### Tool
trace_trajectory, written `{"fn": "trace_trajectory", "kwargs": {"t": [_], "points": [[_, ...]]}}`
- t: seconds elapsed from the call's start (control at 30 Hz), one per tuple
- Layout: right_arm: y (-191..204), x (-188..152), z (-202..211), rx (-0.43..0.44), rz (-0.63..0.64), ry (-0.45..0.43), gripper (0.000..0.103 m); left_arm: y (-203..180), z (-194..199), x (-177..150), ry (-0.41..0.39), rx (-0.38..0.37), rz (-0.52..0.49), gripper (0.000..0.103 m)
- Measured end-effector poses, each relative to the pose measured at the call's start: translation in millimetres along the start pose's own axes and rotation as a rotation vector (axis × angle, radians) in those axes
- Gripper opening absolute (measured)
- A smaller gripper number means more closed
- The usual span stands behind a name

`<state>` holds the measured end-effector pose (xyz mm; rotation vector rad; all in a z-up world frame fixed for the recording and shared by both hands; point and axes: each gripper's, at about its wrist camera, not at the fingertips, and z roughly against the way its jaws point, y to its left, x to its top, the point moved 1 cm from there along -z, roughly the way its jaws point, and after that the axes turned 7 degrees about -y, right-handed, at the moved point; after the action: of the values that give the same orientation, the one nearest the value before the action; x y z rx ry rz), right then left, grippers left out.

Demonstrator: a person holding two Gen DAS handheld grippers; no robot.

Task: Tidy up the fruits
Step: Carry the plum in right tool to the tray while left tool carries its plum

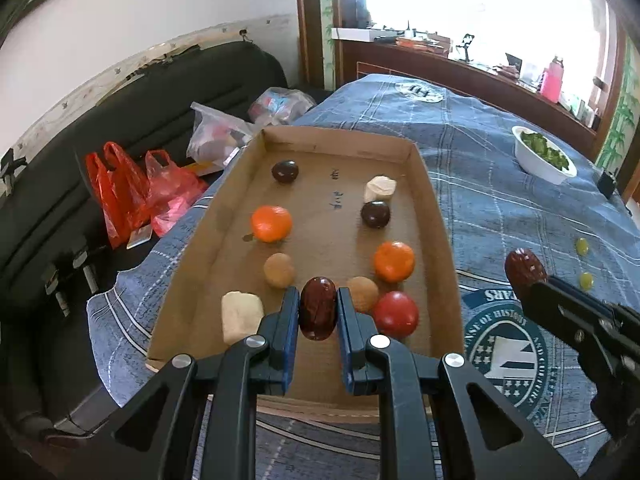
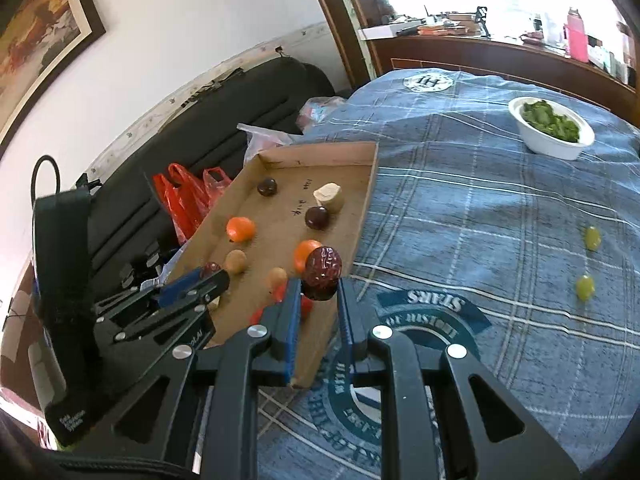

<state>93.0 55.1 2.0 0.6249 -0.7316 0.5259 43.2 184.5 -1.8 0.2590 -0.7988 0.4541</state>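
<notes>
We work over a surface (image 1: pixel 500 200) draped in a blue plaid cloth with printed round emblems, set by a bright window and a black sofa (image 1: pixel 80 184) piled with red and clear plastic bags (image 1: pixel 132 192). A white bowl (image 2: pixel 550 136) of leafy greens sits at the far side, and two small green grapes (image 2: pixel 588 262) lie loose on the cloth, well apart from the shallow cardboard tray (image 1: pixel 436 216). On the tray's matte brown floor we see two glossy oranges (image 1: pixel 271 223), two dark round fruits (image 1: pixel 375 214), two tan rough-skinned balls (image 1: pixel 279 269), a smooth red tomato (image 1: pixel 396 314) and two pale, blocky pieces (image 1: pixel 241 315). Our left gripper (image 1: pixel 318 312) is clamped on a smooth, oblong red date (image 1: pixel 318 307) above the tray's near end. Our right gripper (image 2: pixel 320 300) pinches a wrinkled red date (image 2: pixel 323 271) by the tray's right edge.
</notes>
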Motion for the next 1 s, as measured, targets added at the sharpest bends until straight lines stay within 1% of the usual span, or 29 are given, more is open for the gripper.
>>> {"fn": "trace_trajectory", "kwargs": {"t": [0.47,0.67,0.73,0.83,1.0], "points": [[10.1,24.4,-45.6,0.025,0.034,0.030,0.020,32.3,-20.8,8.4,0.038,0.021,0.061,0.016],[9.4,34.4,-70.4,0.029,0.035,0.053,0.020,49.5,-38.3,19.5,0.075,-0.008,0.116,0.016],[7.2,38.7,-79.1,0.026,0.035,0.058,0.020,54.7,-45.2,25.6,0.081,-0.007,0.131,0.016],[1.5,50.4,-97.3,0.018,0.022,0.069,0.020,53.2,-51.7,34.1,0.081,-0.008,0.134,0.016],[-6.3,69.2,-126.9,0.000,0.012,0.093,0.021,31.4,-67.3,51.3,0.087,-0.032,0.101,0.016]]}}
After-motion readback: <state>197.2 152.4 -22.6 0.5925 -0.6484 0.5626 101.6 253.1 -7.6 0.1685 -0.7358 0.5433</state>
